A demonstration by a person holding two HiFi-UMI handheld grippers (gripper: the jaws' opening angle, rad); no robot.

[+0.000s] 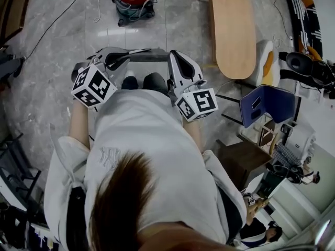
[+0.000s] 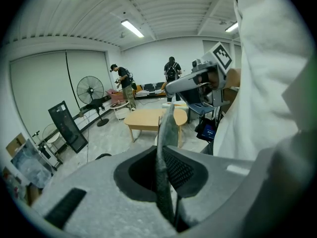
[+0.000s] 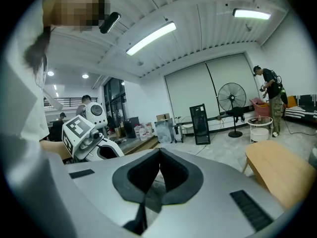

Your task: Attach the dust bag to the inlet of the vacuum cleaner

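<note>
The person's left forearm [image 1: 78, 123] and right forearm [image 1: 195, 134] reach forward side by side, and each hand is hidden under its gripper. The left gripper [image 1: 137, 53] slants down and turns inward to the right, with its marker cube [image 1: 93, 86] nearest the body. Its jaws press on the thin edge of the grey dust bag [image 1: 149, 57]. The right gripper [image 1: 172, 55] points to the far side, jaws closed together on the bag's other end. The two tips sit near each other.
</note>
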